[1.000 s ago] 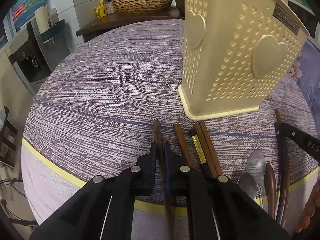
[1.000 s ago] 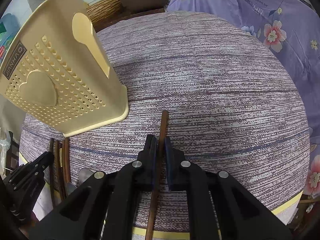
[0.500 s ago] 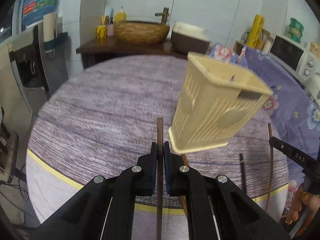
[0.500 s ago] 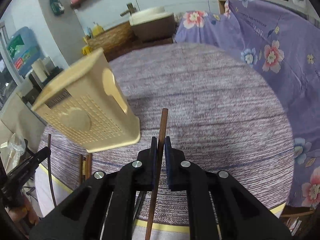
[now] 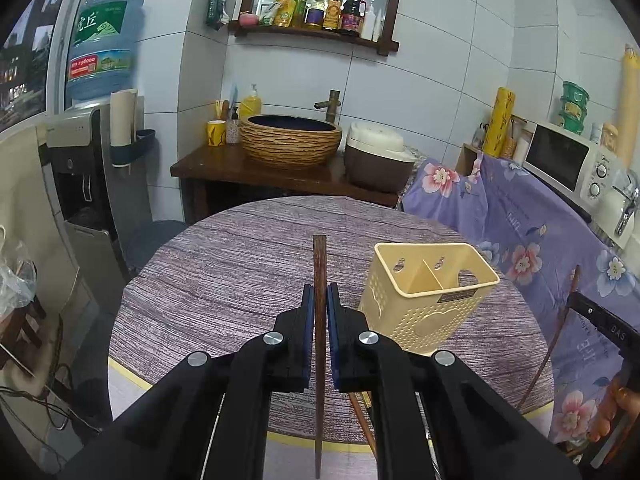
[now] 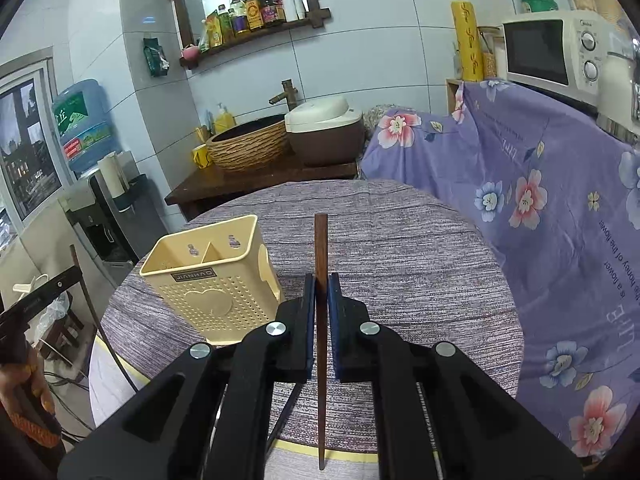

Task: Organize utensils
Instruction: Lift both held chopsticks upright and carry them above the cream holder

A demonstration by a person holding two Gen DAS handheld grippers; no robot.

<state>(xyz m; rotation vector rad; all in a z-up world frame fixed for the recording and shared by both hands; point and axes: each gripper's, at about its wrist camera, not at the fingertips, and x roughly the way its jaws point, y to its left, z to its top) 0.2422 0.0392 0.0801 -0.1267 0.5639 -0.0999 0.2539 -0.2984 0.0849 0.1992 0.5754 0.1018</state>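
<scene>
Left gripper (image 5: 319, 308): fingers pinched on one dark wooden chopstick (image 5: 319, 264), held above the round table (image 5: 224, 280). Right gripper (image 6: 321, 300): clamped likewise on a second chopstick (image 6: 321, 248). Cream two-compartment utensil holder (image 5: 430, 292) stands upright on the table, just right of the left gripper's tips, left of the right gripper's.

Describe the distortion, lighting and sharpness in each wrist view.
Left wrist: fisheye bends the wall tiles, a bright light glares above the shelf, the chopstick is sharp. Right wrist: the same bending, dark corners, the holder and its label sharp.
</scene>
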